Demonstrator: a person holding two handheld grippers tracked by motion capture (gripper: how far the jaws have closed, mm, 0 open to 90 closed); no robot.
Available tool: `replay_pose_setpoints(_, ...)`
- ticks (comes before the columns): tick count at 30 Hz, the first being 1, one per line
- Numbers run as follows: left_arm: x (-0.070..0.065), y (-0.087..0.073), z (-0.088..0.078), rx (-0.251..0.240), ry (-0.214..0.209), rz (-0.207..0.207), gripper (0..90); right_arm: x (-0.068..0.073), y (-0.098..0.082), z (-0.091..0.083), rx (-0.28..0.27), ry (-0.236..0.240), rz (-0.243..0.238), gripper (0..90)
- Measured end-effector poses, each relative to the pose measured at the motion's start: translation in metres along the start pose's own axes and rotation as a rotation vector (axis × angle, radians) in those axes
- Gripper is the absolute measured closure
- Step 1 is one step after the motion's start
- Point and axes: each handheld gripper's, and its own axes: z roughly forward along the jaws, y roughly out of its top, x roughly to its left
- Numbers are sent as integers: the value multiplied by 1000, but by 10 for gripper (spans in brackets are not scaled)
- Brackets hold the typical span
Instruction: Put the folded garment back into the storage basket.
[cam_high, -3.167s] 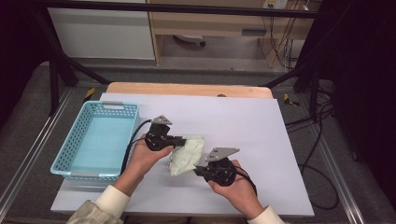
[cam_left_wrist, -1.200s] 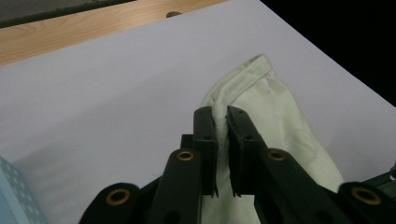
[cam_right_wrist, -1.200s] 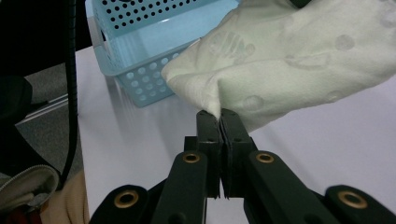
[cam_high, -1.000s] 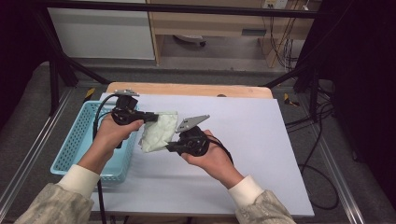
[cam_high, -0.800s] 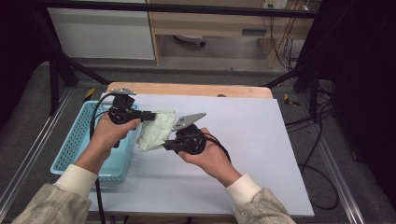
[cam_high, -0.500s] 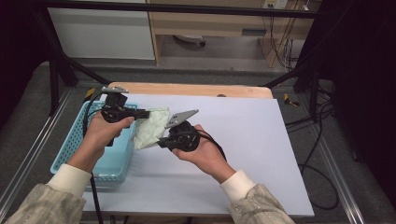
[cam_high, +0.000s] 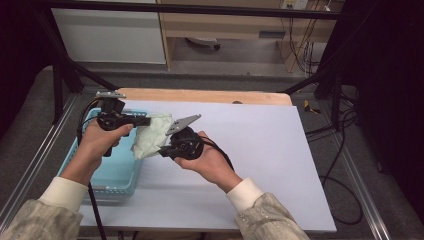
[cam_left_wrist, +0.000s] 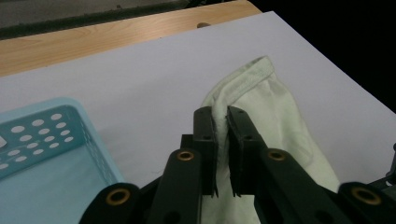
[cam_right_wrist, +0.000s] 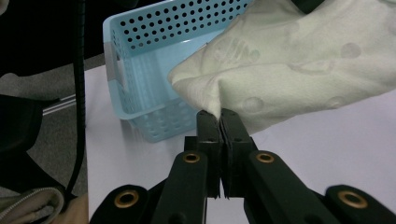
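Right now both grippers hold one pale green cloth (cam_high: 150, 135) up off the white table (cam_high: 280, 150), stretched betw. them at the table's left side, partly over the near-right corner of the light blue basket (cam_high: 117, 172). Left gripper (cam_high: 145, 121), in the person's left hand (cam_high: 100, 145), has its jaws nearly closed w/ a hemmed edge of the cloth pinched betw. them; left gripper view shows the fabric running up from the tips. Right gripper (cam_high: 162, 151), in the right hand (cam_high: 207, 162), has jaws pressed together on a bunched corner; cloth fans out above the tips in right gripper view, basket behind it.
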Motion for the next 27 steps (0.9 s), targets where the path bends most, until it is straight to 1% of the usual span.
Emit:
replay_pose_setpoints(2, 2, 0, -1, 3, 4, -4, 829, 0, 1, 4, -1, 3, 1, 886)
replay_pose_setpoints(5, 5, -1, -5, 9, 9, 4, 828, 2, 4, 8, 1, 9, -2, 886)
replay_pose_setpoints(9, 8, -4, -9, 5, 17, 0, 828, 5, 7, 12, -3, 11, -14, 886)
replay_pose_setpoints(10, 9, -5, -11, 6, 19, -2, 828, 7, 8, 13, -6, 14, -10, 886)
replay_pose_setpoints(11, 10, -5, -12, 4, 21, -5, 828, 7, 8, 14, -7, 15, -18, 886)
replay_pose_setpoints(13, 11, -7, -13, 4, 24, -5, 828, 9, 9, 16, -9, 17, -13, 886)
replay_pose_setpoints(14, 11, -7, -14, 3, 26, -4, 828, 9, 9, 16, -8, 21, -19, 886)
replay_pose_setpoints(18, 14, -9, -17, 3, 27, -8, 828, 11, 11, 20, -7, 22, -19, 886)
replay_pose_setpoints(27, 18, -10, -22, 0, 34, -12, 828, 13, 18, 27, -2, 25, -36, 886)
